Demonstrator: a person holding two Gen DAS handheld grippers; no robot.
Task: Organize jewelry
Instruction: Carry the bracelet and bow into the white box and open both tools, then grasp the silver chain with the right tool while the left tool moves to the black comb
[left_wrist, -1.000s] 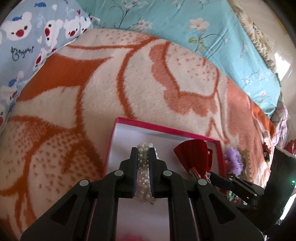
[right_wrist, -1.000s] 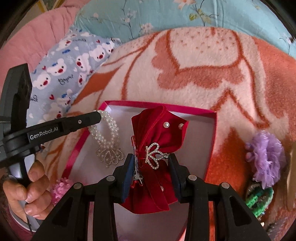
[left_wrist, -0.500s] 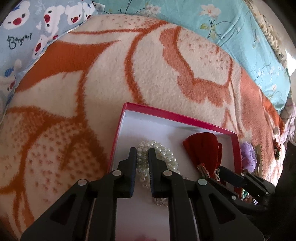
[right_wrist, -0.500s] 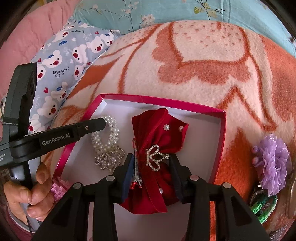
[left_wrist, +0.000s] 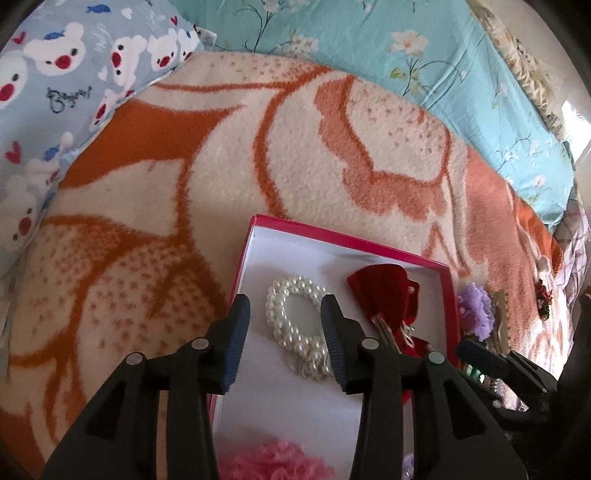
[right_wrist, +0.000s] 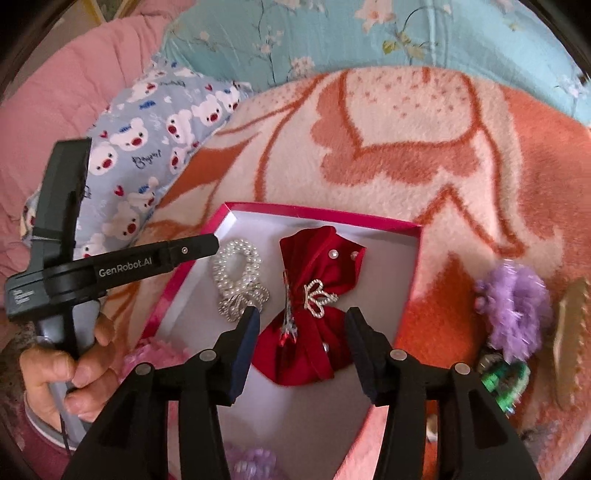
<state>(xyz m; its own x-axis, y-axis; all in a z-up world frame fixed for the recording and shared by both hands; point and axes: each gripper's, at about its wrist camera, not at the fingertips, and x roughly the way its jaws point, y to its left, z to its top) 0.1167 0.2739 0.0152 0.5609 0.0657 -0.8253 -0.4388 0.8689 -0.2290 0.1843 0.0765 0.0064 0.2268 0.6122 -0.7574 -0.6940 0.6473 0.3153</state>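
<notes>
On the orange-and-cream blanket (left_wrist: 147, 229), the pink-rimmed gift box (right_wrist: 317, 213) already holds the red velvet bow (right_wrist: 314, 317) and pearl bracelet (left_wrist: 295, 321). The purple scrunchie (right_wrist: 513, 306) and green clip (right_wrist: 506, 380) lie outside at three o'clock, so sorting seems partly done. The left gripper (left_wrist: 284, 332) and right gripper (right_wrist: 301, 347) are opening, pads off; bracelet and bow lie loose between their fingers at twelve o'clock.
</notes>
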